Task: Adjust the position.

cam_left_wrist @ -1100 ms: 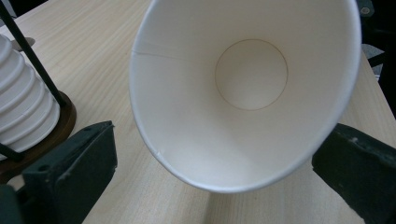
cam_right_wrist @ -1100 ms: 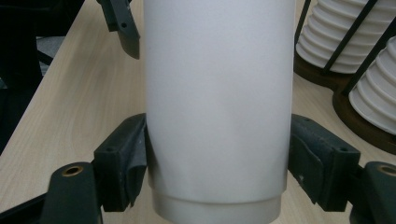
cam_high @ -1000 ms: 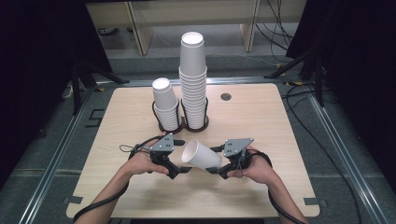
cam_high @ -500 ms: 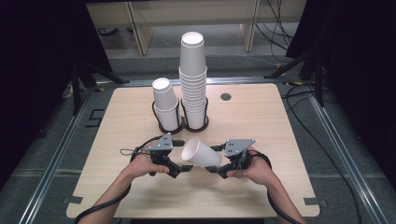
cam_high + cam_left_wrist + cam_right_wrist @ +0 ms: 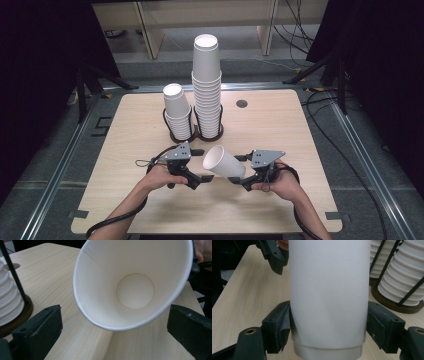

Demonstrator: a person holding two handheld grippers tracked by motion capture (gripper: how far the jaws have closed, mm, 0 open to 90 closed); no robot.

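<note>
A white paper cup (image 5: 224,162) lies on its side in the air above the near middle of the bench (image 5: 125,130), its open mouth turned toward the left claw (image 5: 202,178) and its base toward the right claw (image 5: 237,179). The right claw is clamped on the cup near its base, one jaw pressed against each side of the wall, as the right gripper view shows (image 5: 328,297). The left claw stands apart; in the left gripper view its two jaws flank the rim of the cup (image 5: 135,287) without touching it, and the inside and round bottom of the cup face the camera. Both claws are held in a person's hands, whose forearms enter over the near edge of the bench. Toward the far middle of the bench stand two wire holders side by side: the left one carries a short stack of cups (image 5: 177,112), the right one a tall stack of cups (image 5: 207,85). A small dark round hole (image 5: 242,104) lies near the far edge, to the right of the stacks.
</note>
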